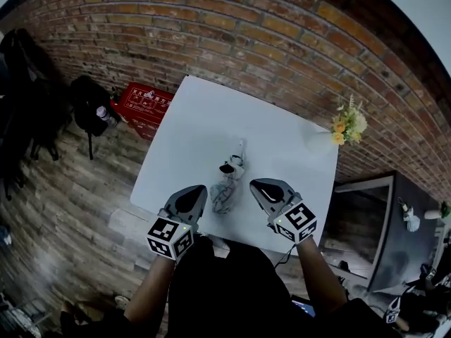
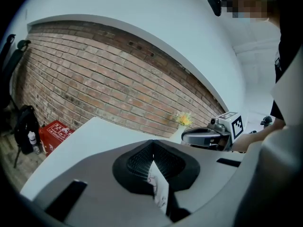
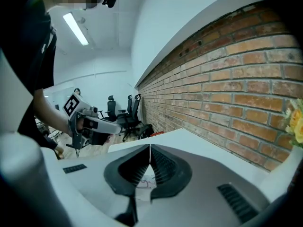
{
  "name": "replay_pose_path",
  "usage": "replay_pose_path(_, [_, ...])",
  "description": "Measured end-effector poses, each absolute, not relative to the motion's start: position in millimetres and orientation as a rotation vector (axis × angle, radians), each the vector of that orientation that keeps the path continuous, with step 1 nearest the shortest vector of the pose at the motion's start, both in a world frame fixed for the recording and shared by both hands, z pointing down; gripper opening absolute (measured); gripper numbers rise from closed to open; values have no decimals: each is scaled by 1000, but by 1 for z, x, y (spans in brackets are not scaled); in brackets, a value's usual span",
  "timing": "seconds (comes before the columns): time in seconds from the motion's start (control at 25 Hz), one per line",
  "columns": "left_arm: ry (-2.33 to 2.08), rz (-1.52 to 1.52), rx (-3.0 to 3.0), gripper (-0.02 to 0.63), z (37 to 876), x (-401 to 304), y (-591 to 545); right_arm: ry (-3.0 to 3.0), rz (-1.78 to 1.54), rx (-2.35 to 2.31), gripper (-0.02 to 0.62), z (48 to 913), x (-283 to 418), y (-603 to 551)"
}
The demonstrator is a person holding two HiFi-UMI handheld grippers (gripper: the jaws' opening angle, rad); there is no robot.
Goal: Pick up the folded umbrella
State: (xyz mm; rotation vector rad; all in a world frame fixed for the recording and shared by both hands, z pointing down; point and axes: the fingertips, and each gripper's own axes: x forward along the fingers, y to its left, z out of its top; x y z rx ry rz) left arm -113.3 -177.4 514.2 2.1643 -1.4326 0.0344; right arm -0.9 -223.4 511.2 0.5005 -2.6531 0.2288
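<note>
The folded umbrella (image 1: 225, 191), pale patterned fabric with a black strap and a white handle end, lies in the middle of the white table (image 1: 204, 118). My left gripper (image 1: 201, 189) rests just left of it and my right gripper (image 1: 254, 184) just right of it, both near the table's front edge. Neither one touches the umbrella. In the left gripper view the jaw tips (image 2: 152, 143) meet, and a sliver of patterned fabric (image 2: 159, 189) shows through the gap below them. In the right gripper view the jaws (image 3: 150, 147) are also closed together with nothing held.
A white vase of yellow flowers (image 1: 345, 125) stands at the table's far right corner. A brick wall (image 1: 282, 41) runs behind the table. On the floor to the left sit a red crate (image 1: 146, 103) and black bags (image 1: 88, 108). A dark cabinet (image 1: 373, 224) stands to the right.
</note>
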Motion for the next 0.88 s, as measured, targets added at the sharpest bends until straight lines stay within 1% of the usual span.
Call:
replay_pose_path(0.2, [-1520, 3, 2082, 14, 518, -113, -175, -2617, 129, 254, 21, 526, -19, -225])
replay_pose_path(0.6, [-1696, -13, 1922, 14, 534, -104, -159, -2420, -294, -292, 23, 566, -44, -208])
replay_pose_path(0.88, [-1788, -42, 1818, 14, 549, -108, -144, -2243, -512, -562, 25, 605, -42, -194])
